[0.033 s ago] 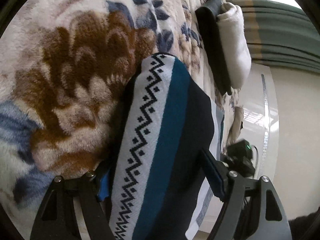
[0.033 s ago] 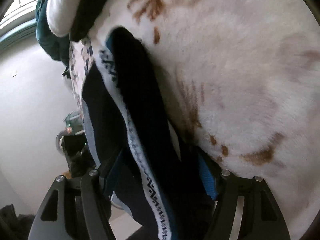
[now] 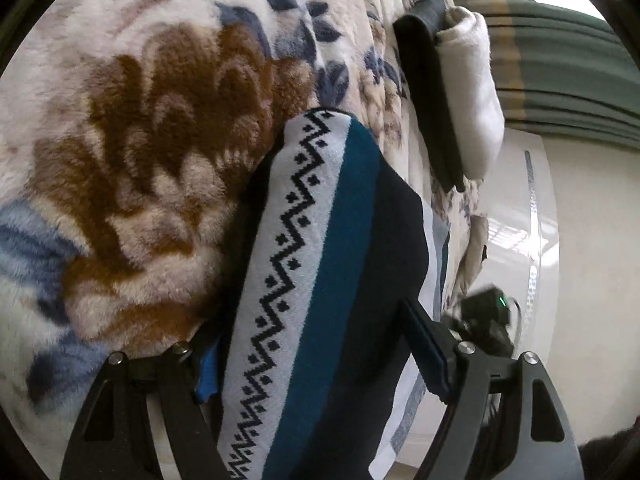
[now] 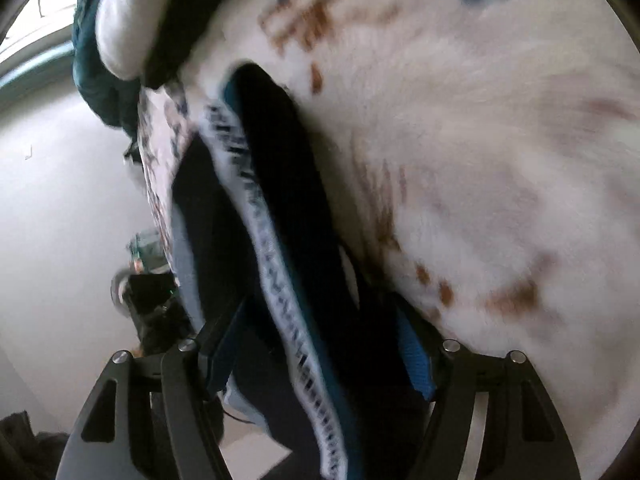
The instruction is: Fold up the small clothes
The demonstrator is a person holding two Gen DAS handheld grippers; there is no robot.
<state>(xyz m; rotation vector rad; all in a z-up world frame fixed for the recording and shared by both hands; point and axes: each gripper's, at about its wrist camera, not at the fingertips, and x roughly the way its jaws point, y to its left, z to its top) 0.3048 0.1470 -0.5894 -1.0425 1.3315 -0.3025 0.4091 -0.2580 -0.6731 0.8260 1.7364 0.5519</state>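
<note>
Patterned garment [image 3: 320,280], bunched thick, is held against the fleece blanket [image 3: 132,168] by the left gripper [image 3: 316,356] and right gripper [image 4: 320,352], each clamped around an end, likely to carry the fold over.

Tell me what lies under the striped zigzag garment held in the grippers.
The striped garment lies against a fleece floral blanket, which shows all round it. The garment covers the blanket directly beneath, so that patch is hidden. Both the left gripper and right gripper clamp it.
</note>
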